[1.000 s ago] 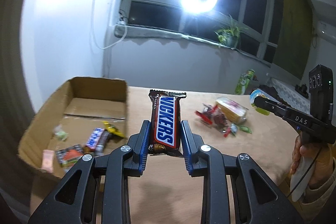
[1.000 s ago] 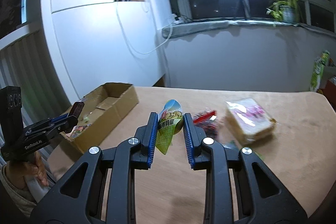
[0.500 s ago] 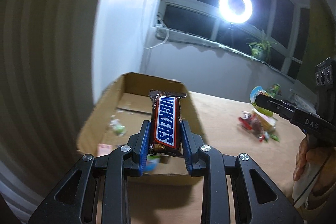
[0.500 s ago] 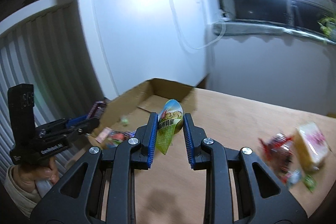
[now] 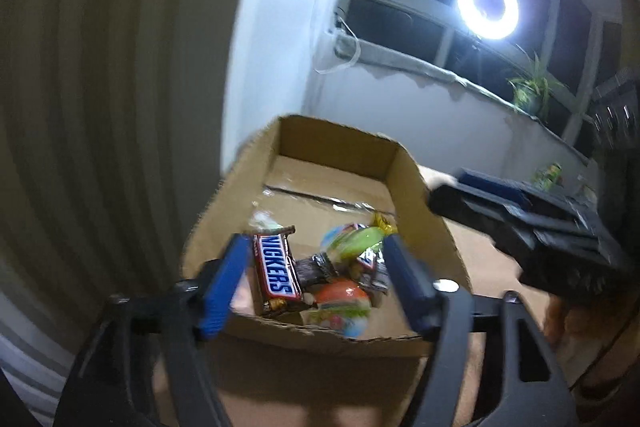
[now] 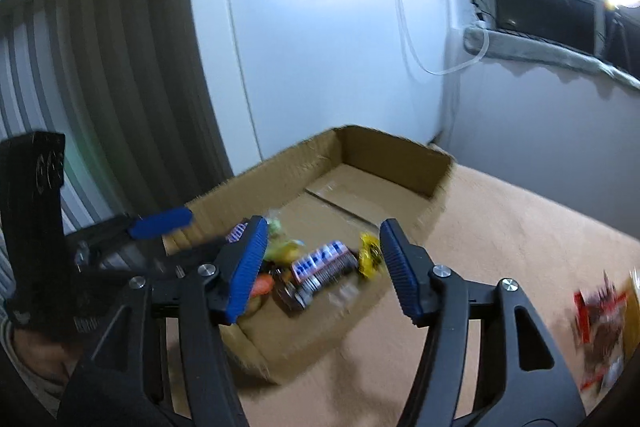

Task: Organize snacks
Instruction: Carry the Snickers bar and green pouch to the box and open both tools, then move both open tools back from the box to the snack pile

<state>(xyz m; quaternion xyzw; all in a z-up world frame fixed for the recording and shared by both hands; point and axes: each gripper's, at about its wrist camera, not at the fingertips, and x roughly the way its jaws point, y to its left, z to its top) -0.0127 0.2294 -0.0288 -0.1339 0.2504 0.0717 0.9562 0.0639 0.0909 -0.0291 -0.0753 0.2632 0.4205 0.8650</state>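
Both grippers hang over the near end of the brown cardboard box point(image 5: 416, 195) point(image 6: 396, 157). My left gripper point(image 5: 316, 283) is open and its jaws are still opening. The Snickers bar point(image 5: 276, 275) has left the pads and lies loose in the box beside the left finger. My right gripper point(image 6: 324, 267) is also open and opening, with nothing pressed between its pads. The green egg-snack packet point(image 5: 354, 241) point(image 6: 282, 247) is a blur dropping into the box among other wrapped snacks point(image 6: 324, 263). Each view also shows the other gripper point(image 5: 520, 223) point(image 6: 160, 223).
The box stands at the left end of a tan table point(image 6: 520, 227), close to a white wall and a ribbed panel. Red-wrapped snacks point(image 6: 598, 319) lie on the table at the right. A ring light point(image 5: 488, 5) shines by the window, and a potted plant point(image 5: 528, 91) stands on the sill.
Both grippers swung left over the box and sank a little. Both then opened: the left let go of the Snickers bar, the right let go of the green packet, and both fell into the box.
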